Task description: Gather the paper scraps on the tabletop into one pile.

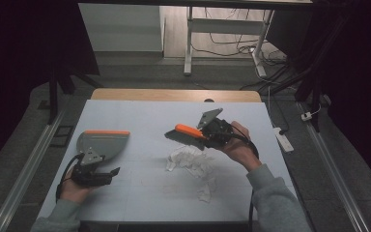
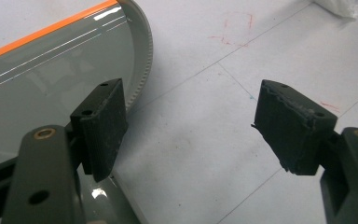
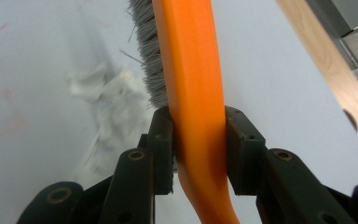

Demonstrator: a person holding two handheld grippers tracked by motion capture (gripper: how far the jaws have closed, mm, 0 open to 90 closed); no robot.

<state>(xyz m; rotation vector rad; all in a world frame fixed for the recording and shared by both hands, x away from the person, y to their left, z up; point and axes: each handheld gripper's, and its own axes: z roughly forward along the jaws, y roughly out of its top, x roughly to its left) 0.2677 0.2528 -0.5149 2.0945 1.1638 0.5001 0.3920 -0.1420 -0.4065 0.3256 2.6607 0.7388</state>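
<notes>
The right tool [image 3: 198,149] clamps the orange-handled grey-bristled brush [image 3: 191,70] above the crumpled white paper scraps [image 1: 189,160], poised to sweep them toward the grey orange-edged plastic dustpan [image 1: 101,142] (left tool [image 2: 193,133] gaping, empty beside it).

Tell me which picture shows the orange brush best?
The right gripper view: the brush runs up the middle, its orange handle clamped between the right tongs, grey bristles clear. The high view shows it small above the crumpled paper. The left gripper view shows the dustpan instead.
</notes>
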